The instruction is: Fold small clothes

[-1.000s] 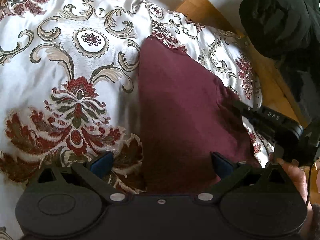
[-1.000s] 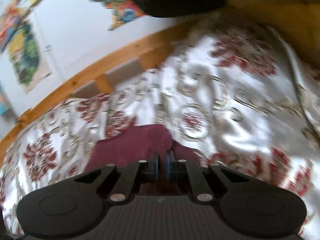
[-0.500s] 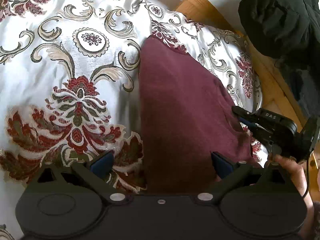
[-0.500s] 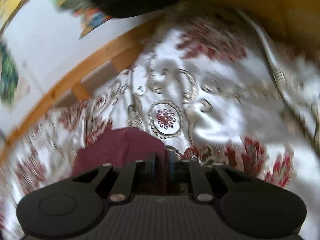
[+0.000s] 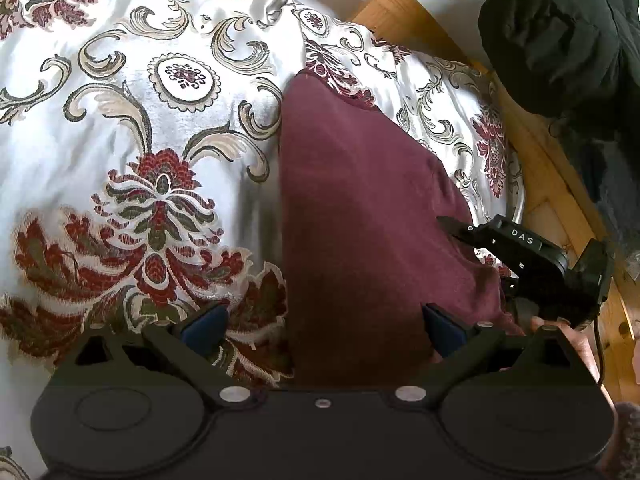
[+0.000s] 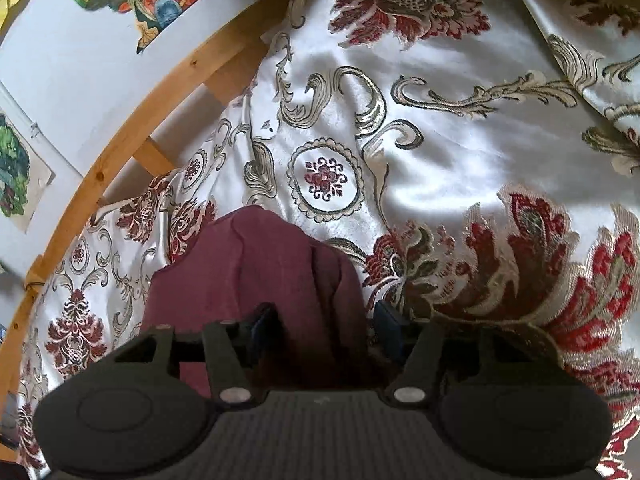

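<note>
A maroon garment [image 5: 360, 216] lies folded in a long strip on the patterned white bedspread [image 5: 120, 160]. My left gripper [image 5: 320, 322] is open, low over the garment's near end, its fingers astride the left edge. My right gripper [image 6: 324, 324] is open, its fingers on either side of the garment's [image 6: 256, 272] right part; it shows in the left wrist view [image 5: 520, 256] at the garment's right edge.
A wooden bed rail [image 5: 560, 184] runs along the far and right sides of the bed. A black garment [image 5: 560, 40] hangs over the rail at the upper right. Colourful pictures [image 6: 16, 168] hang on the white wall.
My right gripper, shut on the garment's edge before, has swung over, come down onto the garment and opened. My left gripper has stayed open in place.
</note>
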The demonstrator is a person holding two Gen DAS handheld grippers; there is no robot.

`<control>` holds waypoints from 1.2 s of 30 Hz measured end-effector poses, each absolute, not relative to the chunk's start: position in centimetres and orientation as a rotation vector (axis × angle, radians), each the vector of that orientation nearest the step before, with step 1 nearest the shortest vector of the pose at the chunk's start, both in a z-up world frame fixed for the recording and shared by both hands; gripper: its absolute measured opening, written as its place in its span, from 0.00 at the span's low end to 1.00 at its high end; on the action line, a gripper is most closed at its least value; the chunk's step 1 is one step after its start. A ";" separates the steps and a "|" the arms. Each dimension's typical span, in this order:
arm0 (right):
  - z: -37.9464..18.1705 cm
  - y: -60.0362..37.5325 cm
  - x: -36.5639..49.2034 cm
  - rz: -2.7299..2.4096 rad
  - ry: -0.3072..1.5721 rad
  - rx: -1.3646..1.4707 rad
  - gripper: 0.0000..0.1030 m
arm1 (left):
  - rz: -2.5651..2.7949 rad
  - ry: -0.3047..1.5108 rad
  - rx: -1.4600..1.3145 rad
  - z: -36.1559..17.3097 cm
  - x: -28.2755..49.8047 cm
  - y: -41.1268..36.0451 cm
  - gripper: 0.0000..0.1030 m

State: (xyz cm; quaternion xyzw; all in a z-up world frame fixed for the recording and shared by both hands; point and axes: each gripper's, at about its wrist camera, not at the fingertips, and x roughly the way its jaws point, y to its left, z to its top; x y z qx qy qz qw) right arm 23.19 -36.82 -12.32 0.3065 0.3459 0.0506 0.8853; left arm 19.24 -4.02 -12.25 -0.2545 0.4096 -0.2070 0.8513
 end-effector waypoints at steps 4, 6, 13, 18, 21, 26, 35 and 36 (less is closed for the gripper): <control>-12.0 -36.4 23.1 0.126 0.708 0.627 0.38 | -0.431 0.863 -0.540 -12.1 19.2 -3.9 0.99; -11.7 -36.1 23.0 0.129 0.701 0.602 0.38 | -0.435 0.849 -0.552 -11.8 19.0 -3.9 0.99; -12.1 -36.6 23.1 0.118 0.709 0.636 0.41 | -0.523 0.803 -0.507 -11.1 19.1 -5.1 0.99; -12.3 -36.4 23.1 0.111 0.711 0.628 0.42 | -0.507 0.861 -0.492 -12.0 19.8 -5.4 0.99; -12.4 -36.2 23.1 0.109 0.710 0.617 0.42 | -0.507 0.862 -0.496 -11.9 19.8 -5.3 0.99; -12.4 -36.0 23.1 0.107 0.707 0.614 0.42 | -0.507 0.863 -0.498 -12.0 19.8 -5.4 0.99; -12.1 -35.7 23.0 0.112 0.700 0.590 0.40 | -0.509 0.867 -0.508 -11.9 19.9 -5.2 0.99; -12.0 -35.7 23.0 0.115 0.698 0.584 0.37 | -0.510 0.867 -0.509 -11.9 19.9 -5.2 0.99</control>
